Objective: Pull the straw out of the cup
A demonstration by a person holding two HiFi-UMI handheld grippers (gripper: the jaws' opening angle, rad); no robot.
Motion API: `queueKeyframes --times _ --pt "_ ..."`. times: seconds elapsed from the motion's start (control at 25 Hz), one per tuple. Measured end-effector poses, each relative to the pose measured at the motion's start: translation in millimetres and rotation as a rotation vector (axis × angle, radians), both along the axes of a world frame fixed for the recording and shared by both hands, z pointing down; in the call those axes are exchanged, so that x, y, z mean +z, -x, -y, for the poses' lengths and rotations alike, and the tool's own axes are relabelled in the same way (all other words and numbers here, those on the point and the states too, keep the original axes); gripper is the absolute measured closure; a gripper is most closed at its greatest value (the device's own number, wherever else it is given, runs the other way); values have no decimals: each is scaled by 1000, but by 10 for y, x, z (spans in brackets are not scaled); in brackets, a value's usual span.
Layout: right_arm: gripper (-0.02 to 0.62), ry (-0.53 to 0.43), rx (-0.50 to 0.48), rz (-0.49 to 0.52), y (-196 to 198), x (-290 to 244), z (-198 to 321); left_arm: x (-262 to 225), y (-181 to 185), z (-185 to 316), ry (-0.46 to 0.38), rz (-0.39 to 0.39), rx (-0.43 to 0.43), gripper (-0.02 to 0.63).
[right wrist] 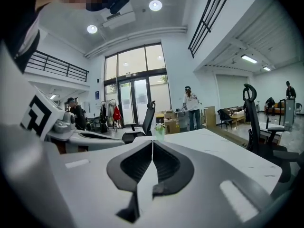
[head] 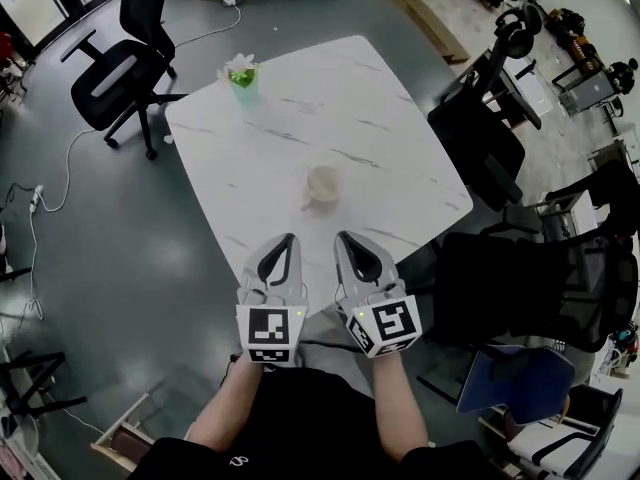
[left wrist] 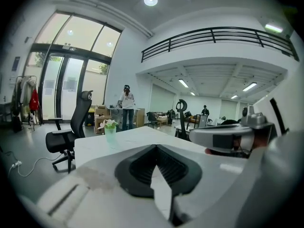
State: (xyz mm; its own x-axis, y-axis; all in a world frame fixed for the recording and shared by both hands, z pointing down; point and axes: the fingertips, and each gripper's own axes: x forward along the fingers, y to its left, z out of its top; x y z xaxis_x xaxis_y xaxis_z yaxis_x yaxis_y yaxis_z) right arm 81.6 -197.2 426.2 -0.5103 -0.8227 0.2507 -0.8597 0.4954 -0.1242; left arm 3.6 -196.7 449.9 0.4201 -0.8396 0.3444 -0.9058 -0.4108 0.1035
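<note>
A cream cup [head: 322, 184] stands on the white marble table [head: 300, 108], toward its near edge. A pale stub at the cup's lower-left side [head: 307, 206] may be the straw; it is too small to be sure. Both grippers hover side by side over the table's near edge, short of the cup. The left gripper [head: 291, 236] is shut and holds nothing; its tips also meet in its own view [left wrist: 156, 147]. The right gripper [head: 341, 235] is likewise shut and empty [right wrist: 152, 141]. The cup shows in neither gripper view.
A small green pot with a white flower [head: 241, 72] sits at the table's far left corner. Black office chairs stand at the far left [head: 120, 68] and along the right [head: 485, 138]. A blue chair [head: 510, 378] is near right. A person [left wrist: 127, 106] stands far behind.
</note>
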Motion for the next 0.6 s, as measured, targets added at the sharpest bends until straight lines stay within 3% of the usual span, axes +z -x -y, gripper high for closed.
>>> queueKeyframes --times 0.6 --pt "541 97 -109 -85 138 483 604 422 -34 387 105 -48 -49 604"
